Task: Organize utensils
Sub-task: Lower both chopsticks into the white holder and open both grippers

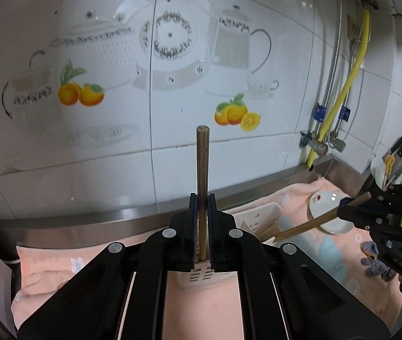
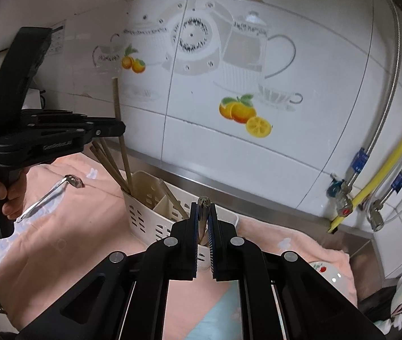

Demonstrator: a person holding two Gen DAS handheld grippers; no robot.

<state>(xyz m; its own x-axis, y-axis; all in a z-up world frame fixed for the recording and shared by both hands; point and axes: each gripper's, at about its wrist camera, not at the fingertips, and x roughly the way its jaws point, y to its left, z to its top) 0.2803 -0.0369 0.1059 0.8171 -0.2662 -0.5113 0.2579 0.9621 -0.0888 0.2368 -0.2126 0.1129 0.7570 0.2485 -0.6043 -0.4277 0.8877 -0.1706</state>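
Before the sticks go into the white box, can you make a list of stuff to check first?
1. Left gripper shut on its chopstick: ok, held upright between the jaws.
2. Right gripper shut on its chopstick: ok, the stick is slanted, tip toward the white utensil holder.
3. Holder standing upright on the pink towel: ok.
4. Room left in the holder: cannot tell; several chopsticks already lean in the back compartment.
5. The two grippers apart from each other: ok, a gap shows between them.
6. Spoon out of the way: ok, it lies on the towel beside the holder.
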